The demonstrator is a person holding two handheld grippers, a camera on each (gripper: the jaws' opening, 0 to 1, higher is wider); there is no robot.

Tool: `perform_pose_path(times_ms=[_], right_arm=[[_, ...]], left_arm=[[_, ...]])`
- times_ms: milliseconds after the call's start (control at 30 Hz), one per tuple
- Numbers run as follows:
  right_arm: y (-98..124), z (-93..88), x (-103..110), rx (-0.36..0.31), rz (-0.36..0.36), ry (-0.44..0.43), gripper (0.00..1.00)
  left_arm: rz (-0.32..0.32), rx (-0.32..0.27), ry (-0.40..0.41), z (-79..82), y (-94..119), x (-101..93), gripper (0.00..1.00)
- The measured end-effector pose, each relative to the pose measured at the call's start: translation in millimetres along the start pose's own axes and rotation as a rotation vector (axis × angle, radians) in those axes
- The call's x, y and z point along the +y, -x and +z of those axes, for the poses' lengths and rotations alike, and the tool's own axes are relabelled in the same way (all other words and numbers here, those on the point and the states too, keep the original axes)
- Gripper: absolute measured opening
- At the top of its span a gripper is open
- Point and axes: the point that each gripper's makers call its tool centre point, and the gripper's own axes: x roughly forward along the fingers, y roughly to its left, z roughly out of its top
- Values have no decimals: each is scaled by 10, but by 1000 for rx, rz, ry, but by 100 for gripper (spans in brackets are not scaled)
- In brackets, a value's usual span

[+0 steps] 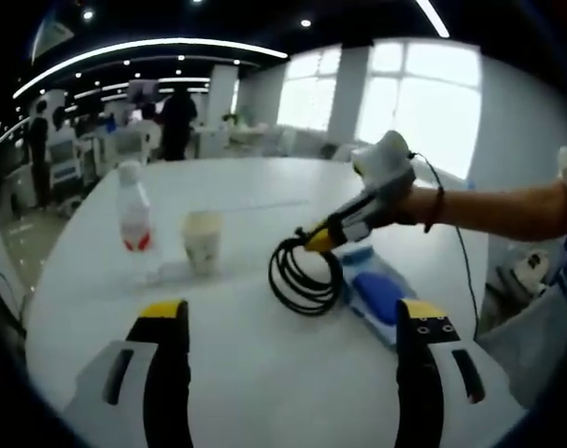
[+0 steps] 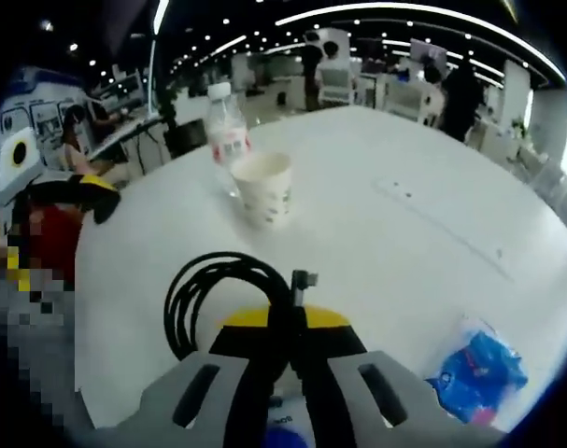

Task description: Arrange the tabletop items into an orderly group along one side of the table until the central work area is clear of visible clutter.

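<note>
— What sort of room is it?
— A big open office. A dark ceiling (image 1: 264, 19) carries curved light strips (image 1: 152, 47) and small spotlights.
— Any daylight?
— Yes, tall bright windows (image 1: 418, 93) on the far right, with a white pillar (image 1: 347, 89) between them.
— And furniture?
— A wide white table (image 2: 432, 187) lies near; desks and standing people (image 1: 178, 121) fill the far left.

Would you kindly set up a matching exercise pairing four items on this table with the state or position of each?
Things:
1. black coiled cable
2. water bottle
3. paper cup
4. blue packet

States:
A. lying flat on the table
B. pinched by the right gripper
C. upright, open top
D. upright, capped, red on its label

Pairs: 1-B, 2-D, 3-C, 4-A
</note>
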Motion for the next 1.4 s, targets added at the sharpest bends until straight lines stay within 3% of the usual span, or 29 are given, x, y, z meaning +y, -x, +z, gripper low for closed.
perform_pose_path(times_ms=[233,733,1100,1400], right_arm=[[383,-30,-127,-22,-61,-59,9],[1196,-386,-393,-15,-198,-133,9],[1549,-662,-563,0,-277,-191,9],[1665,-925,-774,50,-365,-254,9]], left_arm=[[-18,-1,-12,20,-7,-64,88],[-72,5,-53,33,-44,-271,87],[-90,32,-73,-32,-63,-328,87],[-87,31,-69,-35,-68,-305,87]])
